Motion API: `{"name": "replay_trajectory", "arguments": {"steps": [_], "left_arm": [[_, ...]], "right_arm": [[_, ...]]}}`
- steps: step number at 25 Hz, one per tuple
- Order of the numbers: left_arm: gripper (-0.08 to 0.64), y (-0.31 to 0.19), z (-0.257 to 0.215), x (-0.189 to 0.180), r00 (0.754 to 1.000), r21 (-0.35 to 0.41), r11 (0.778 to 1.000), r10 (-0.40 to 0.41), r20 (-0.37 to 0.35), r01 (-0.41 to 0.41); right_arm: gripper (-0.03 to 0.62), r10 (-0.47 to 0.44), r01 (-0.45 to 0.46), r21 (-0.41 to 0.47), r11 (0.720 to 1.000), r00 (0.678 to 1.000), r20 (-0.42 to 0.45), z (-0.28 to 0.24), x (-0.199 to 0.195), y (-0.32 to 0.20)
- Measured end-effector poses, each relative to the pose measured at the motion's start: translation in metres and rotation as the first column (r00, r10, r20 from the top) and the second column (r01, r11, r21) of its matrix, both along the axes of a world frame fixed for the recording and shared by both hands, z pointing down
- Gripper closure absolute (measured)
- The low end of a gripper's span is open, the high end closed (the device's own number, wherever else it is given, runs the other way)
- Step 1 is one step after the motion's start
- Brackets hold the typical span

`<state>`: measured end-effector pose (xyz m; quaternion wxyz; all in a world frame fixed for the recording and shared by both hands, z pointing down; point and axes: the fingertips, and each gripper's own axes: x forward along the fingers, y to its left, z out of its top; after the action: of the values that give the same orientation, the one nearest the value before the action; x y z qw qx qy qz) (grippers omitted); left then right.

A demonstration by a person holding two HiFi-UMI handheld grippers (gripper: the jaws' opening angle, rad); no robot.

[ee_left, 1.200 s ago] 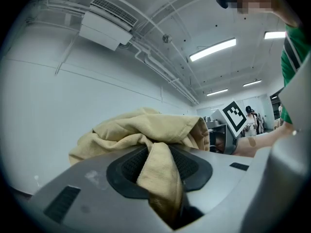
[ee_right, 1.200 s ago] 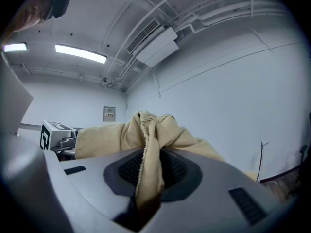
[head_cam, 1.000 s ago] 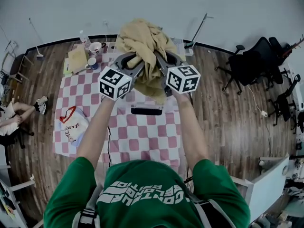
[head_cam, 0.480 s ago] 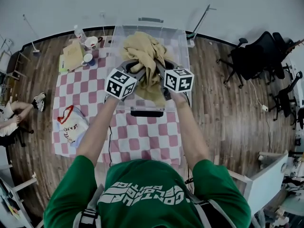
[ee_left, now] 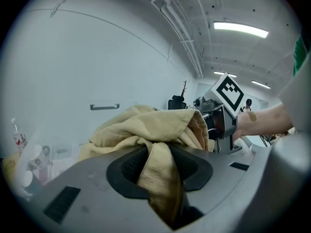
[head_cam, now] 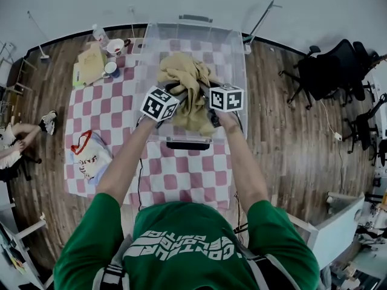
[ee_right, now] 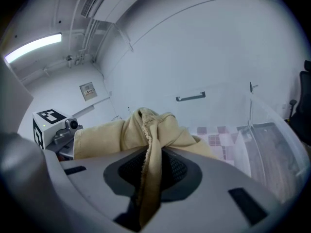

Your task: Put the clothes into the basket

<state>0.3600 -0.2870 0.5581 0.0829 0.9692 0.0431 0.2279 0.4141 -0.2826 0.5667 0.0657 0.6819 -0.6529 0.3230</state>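
Tan cloth point(head_cam: 186, 77) hung bunched between our two grippers over the open top of the clear basket point(head_cam: 237, 53); we could not tell whether it touched the bottom. Our left gripper point(head_cam: 176, 89) pinched one fold between its pads, and our right gripper point(head_cam: 206, 93) pinched another fold just beside it. The basket stood on a pink checked tablecloth point(head_cam: 103, 101), near a cup point(head_cam: 115, 46).
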Motion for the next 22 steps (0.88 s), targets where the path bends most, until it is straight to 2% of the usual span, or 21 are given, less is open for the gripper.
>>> {"name": "replay_trajectory", "arguments": {"steps": [5, 9, 15, 18, 22], "left_arm": [[0.445, 0.0, 0.038, 0.003, 0.995, -0.027, 0.999, 0.028, 0.1, -0.025], [0.445, -0.001, 0.069, 0.003, 0.98, -0.036, 0.998, 0.054, 0.193, -0.048], [0.445, -0.004, 0.109, -0.002, 0.952, -0.023, 0.998, 0.055, 0.3, -0.05], [0.445, -0.006, 0.127, -0.008, 0.93, -0.011, 0.999, 0.05, 0.364, -0.049], [0.446, -0.005, 0.157, -0.02, 0.884, -0.015, 0.998, 0.063, 0.463, -0.064]], "right_arm": [[0.526, -0.02, 0.023, -0.081, 0.996, 0.999, 0.033, 0.037, 0.003, 0.0], [0.526, -0.03, 0.039, -0.156, 0.987, 0.998, 0.062, 0.071, 0.006, 0.003], [0.527, -0.095, 0.101, -0.254, 0.962, 0.995, 0.035, 0.105, 0.009, 0.004], [0.528, -0.13, 0.131, -0.3, 0.945, 0.991, 0.023, 0.119, 0.009, 0.005], [0.529, -0.216, 0.19, -0.366, 0.911, 0.976, -0.03, 0.141, 0.001, 0.009]]}}
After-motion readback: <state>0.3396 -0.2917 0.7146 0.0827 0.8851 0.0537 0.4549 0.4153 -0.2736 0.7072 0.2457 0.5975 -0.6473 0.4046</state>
